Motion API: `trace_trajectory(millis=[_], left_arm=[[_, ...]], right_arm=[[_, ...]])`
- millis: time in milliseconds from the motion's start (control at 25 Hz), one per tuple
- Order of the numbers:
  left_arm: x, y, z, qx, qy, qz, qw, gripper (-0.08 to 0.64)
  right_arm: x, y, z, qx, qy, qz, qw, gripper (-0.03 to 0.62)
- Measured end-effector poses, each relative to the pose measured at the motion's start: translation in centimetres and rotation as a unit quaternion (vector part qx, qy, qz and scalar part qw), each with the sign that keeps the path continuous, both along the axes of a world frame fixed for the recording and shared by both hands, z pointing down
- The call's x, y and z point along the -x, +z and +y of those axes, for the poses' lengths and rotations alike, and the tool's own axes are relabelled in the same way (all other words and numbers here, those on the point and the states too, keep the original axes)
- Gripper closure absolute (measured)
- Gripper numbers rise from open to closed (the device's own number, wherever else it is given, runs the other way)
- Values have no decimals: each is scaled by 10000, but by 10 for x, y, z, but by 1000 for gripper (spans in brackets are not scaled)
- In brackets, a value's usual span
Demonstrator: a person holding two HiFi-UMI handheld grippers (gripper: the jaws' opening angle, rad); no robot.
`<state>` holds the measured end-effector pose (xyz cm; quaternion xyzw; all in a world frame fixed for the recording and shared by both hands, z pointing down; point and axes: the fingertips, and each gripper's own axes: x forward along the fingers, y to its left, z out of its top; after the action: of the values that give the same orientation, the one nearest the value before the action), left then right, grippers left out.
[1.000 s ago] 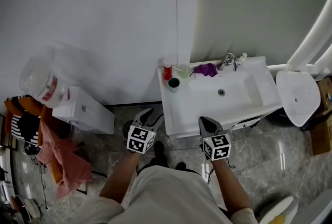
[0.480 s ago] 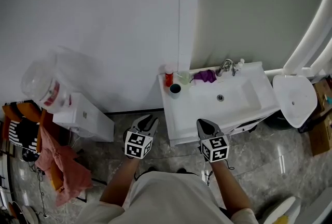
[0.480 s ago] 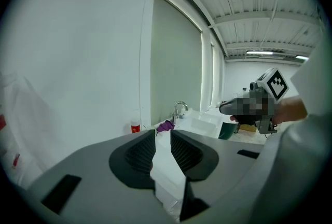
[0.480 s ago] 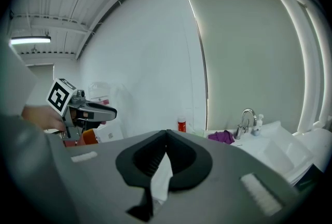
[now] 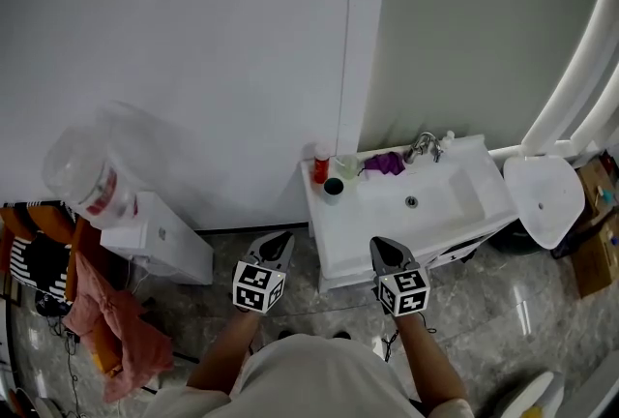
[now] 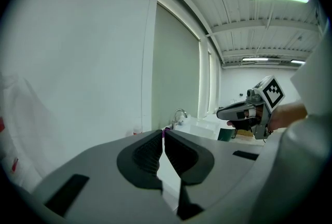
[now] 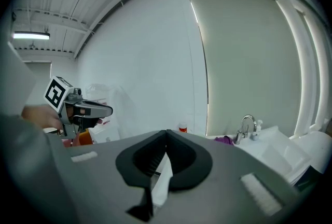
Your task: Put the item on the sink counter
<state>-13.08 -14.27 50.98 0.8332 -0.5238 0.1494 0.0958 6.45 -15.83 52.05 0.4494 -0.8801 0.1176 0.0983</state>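
The white sink counter (image 5: 340,230) stands against the wall ahead of me. On its back edge are a red bottle (image 5: 321,164), a clear green cup (image 5: 345,164), a dark cup (image 5: 334,186) and a purple cloth (image 5: 386,162) beside the faucet (image 5: 424,145). My left gripper (image 5: 281,241) hangs over the floor left of the counter's front corner, shut with nothing between its jaws (image 6: 163,134). My right gripper (image 5: 378,246) hovers just in front of the counter's front edge, also shut and empty (image 7: 166,132). Neither gripper touches any item.
A white box-shaped unit (image 5: 155,237) and a clear plastic bag (image 5: 87,174) stand at the left, with orange and pink clothes (image 5: 111,324) on the floor. A white toilet (image 5: 542,198) and a cardboard box (image 5: 592,256) are on the right. The floor is glossy marble tile.
The left gripper's jaws, apart a second ago, have come together on nothing. The head view has drawn back a little, so the sink looks smaller and higher. The right gripper stays shut.
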Motion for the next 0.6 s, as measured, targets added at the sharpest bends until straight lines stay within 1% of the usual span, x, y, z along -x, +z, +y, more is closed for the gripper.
trace_trajectory(millis=[120,360,600], left_arm=[[6,-5,1,-25,57,30,10000,552],[8,-9,2,-54,180,65,9998,552],[6,-12,3,-74,258,93,9996,552]], right_arm=[[3,-5,1,-30,44,-76,10000,581],[8,-16,6,-204,28,-29,9998,581],[6,-23,9,-233,76,-49,9997,581]])
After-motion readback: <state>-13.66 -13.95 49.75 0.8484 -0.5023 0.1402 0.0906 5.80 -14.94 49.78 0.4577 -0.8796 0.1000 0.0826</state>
